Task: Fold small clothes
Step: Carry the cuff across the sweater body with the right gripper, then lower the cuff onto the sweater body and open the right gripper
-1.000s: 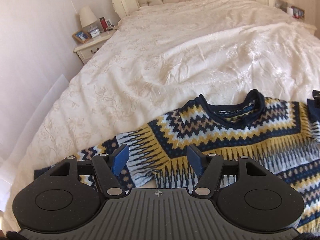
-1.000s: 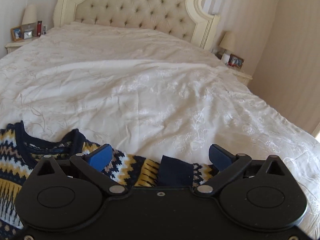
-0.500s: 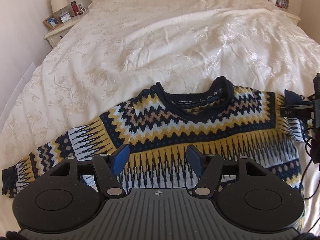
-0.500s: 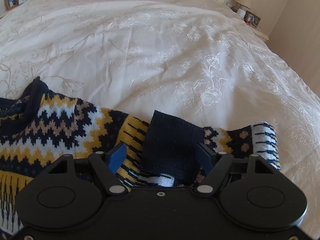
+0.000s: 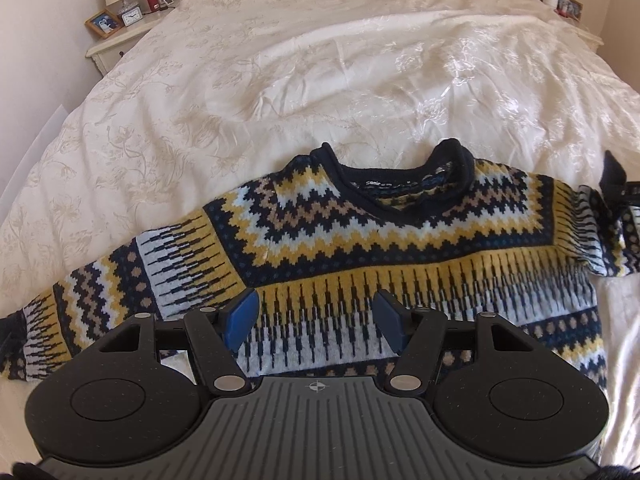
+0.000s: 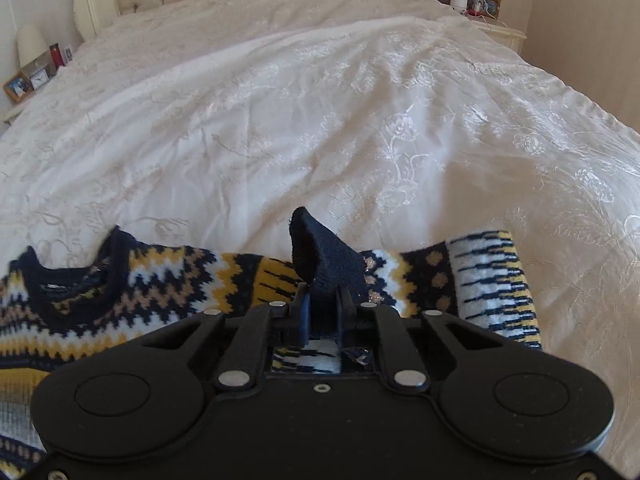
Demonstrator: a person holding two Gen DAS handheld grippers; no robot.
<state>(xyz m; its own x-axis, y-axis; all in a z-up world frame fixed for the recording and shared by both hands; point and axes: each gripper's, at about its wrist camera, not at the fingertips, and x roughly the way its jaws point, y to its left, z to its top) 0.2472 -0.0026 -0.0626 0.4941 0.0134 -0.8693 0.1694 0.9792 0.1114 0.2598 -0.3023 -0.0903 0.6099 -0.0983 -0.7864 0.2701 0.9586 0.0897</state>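
Sweater (image 5: 360, 248) is spread face-up across the lower half of the frame on the bedspread (image 5: 320, 80), collar toward the headboard. Step in hand, as judged: first sleeve fold. Navy cuff (image 6: 324, 264) is pinched between the closed right gripper (image 6: 323, 312); carrying it inward over the body is called for next. Left gripper (image 5: 316, 320) is held wide apart, empty, above the hem. The outstretched sleeve (image 5: 100, 300) is shown only in the left view.

Bright daylight, sheen on bedspread (image 5: 460, 68); fisheye bending, dark corners; slight blur near edges.
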